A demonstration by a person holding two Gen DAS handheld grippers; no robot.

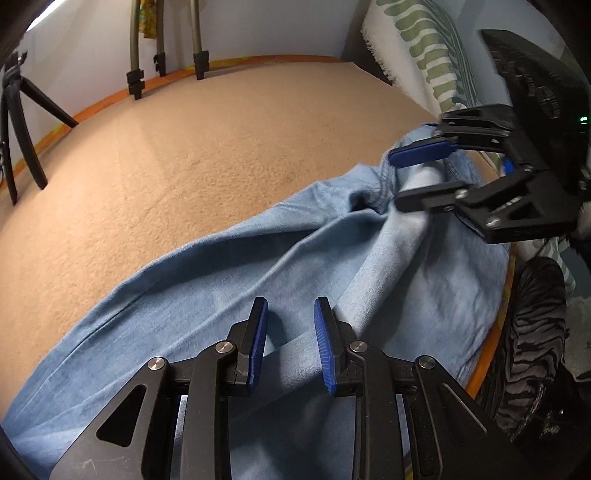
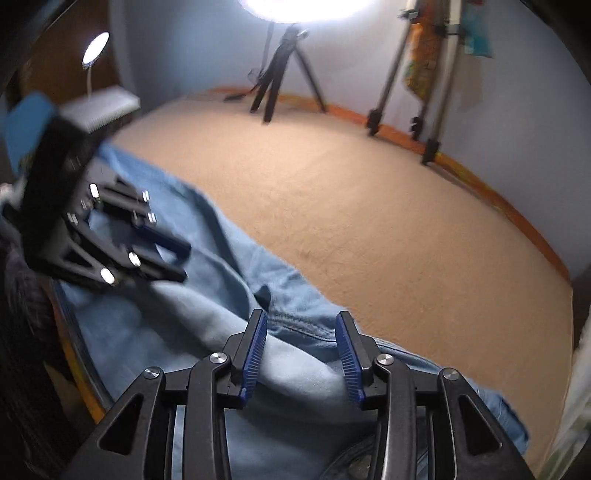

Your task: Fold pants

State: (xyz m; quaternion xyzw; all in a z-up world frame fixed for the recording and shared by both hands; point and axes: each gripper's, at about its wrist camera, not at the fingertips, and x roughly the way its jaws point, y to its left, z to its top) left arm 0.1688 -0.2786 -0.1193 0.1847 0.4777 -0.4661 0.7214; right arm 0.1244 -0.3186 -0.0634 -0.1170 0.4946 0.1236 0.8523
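1. Light blue denim pants (image 1: 207, 280), spread rumpled over a tan carpeted worktop (image 1: 192, 155), along its near edge beneath both hand-held grippers.
2. Left hand-held gripper (image 1: 290, 343): jaws narrowly apart, tilted down over the cloth, a raised fold running up between the blue pads (image 1: 258, 347); pads not seen pressing on it.
3. Right hand-held gripper (image 2: 301, 354): jaws moderately apart, a soft hump of denim lying between the ribbed blue pads (image 2: 255, 354), a stitched seam just ahead of the tips; no pinch visible.
4. In the left wrist view, right hand-held gripper (image 1: 417, 173) off to the right of the left one, fingers either side of a bunched, paler fold of the pants.
5. In the right wrist view, left hand-held gripper (image 2: 181, 258) off to the left, blurred, low over the cloth.
6. Bare carpet ahead of both grippers, bordered by an orange edge strip (image 1: 110, 98).
7. Beyond that strip, black tripod (image 2: 280, 70) and grey stand legs (image 1: 162, 44) against a pale wall.
8. Bright lamp (image 2: 303, 7) glaring at the top of the right wrist view.
9. Green-and-white patterned cloth (image 1: 432, 44) far right of the left gripper.
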